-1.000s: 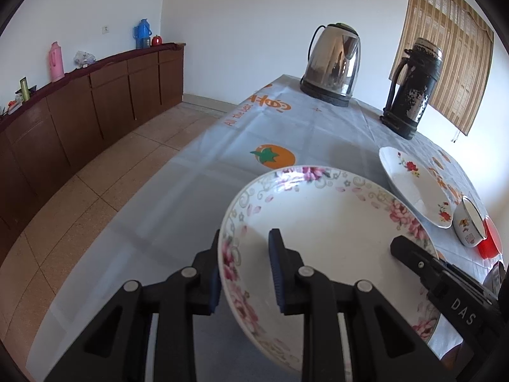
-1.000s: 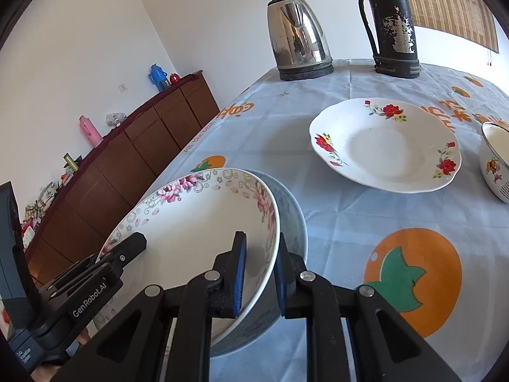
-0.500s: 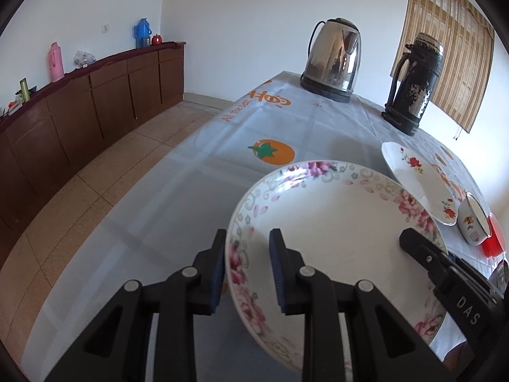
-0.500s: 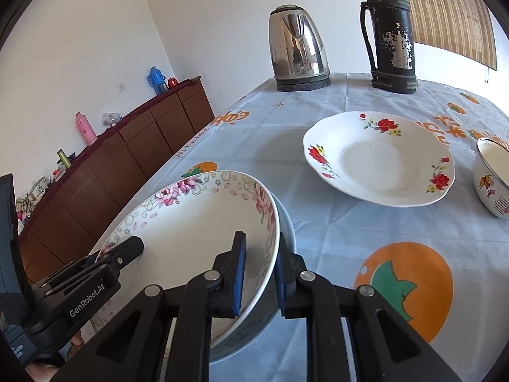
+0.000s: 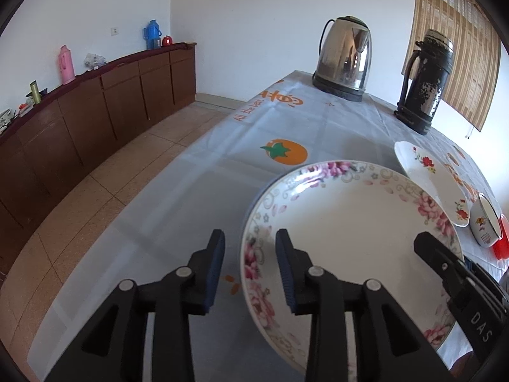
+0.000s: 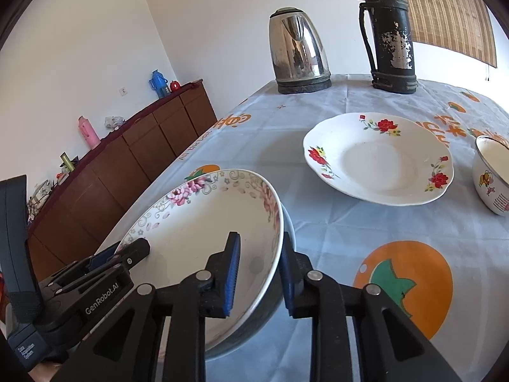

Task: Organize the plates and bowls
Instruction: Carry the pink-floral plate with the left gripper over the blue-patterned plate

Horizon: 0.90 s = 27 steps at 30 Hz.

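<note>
Left wrist view: left hand-held gripper (image 5: 249, 267) is standing spread, straddling the near-left rim of the pink-flowered plate (image 5: 350, 229). Right hand-held gripper (image 6: 259, 272) is likewise parted astride the opposite rim. Plate is sitting low over the worktop (image 6: 350, 219), directly between both.

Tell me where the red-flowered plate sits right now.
In the right wrist view the red-flowered plate lies flat on the tablecloth, right of centre, in front of the black thermos and beside the small enamel bowl at its right.

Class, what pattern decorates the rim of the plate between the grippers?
Pink flowers with grey scrollwork on the plate rim, clearest in the left wrist view.
</note>
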Available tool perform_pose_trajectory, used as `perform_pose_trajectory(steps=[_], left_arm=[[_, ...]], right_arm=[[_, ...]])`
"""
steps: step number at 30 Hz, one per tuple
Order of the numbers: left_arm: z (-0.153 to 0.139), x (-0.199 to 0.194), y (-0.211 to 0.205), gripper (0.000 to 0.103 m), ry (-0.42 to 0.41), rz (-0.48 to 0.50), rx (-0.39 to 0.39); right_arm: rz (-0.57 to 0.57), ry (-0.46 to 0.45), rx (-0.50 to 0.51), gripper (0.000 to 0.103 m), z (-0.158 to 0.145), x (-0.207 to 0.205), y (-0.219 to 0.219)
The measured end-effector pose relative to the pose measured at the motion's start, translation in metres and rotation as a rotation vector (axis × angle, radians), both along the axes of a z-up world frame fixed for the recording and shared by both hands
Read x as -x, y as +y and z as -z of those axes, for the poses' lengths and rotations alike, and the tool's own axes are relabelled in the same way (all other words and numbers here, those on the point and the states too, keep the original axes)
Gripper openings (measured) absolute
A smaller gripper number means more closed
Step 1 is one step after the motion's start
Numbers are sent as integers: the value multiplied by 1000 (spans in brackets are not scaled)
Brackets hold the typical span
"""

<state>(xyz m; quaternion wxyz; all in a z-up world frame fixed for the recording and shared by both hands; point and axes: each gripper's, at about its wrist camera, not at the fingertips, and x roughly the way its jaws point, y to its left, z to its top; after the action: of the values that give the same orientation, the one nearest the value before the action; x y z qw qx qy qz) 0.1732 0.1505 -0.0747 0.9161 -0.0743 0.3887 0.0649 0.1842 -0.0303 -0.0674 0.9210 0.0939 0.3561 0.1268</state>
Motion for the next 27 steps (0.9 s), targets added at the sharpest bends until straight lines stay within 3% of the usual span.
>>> perform_pose_trajectory(steps=[11, 16, 20, 22, 24, 27], left_arm=[[0, -3, -6, 39, 11, -25, -68], [-1, -4, -12, 55, 20, -56, -168], [-1, -5, -13, 55, 20, -61, -190], [-3, -6, -15, 55, 13, -63, -210], [-4, -6, -19, 55, 13, -77, -248], [-3, -7, -19, 56, 20, -81, -251]], right_arm=[[-23, 3, -4, 27, -3, 7, -3], [-54, 4, 0, 33, -5, 10, -2], [-64, -10, 50, 34, -7, 15, 3], [-65, -17, 79, 36, -8, 19, 6], [-67, -2, 78, 49, -7, 20, 3], [-60, 2, 45, 49, -9, 20, -7]])
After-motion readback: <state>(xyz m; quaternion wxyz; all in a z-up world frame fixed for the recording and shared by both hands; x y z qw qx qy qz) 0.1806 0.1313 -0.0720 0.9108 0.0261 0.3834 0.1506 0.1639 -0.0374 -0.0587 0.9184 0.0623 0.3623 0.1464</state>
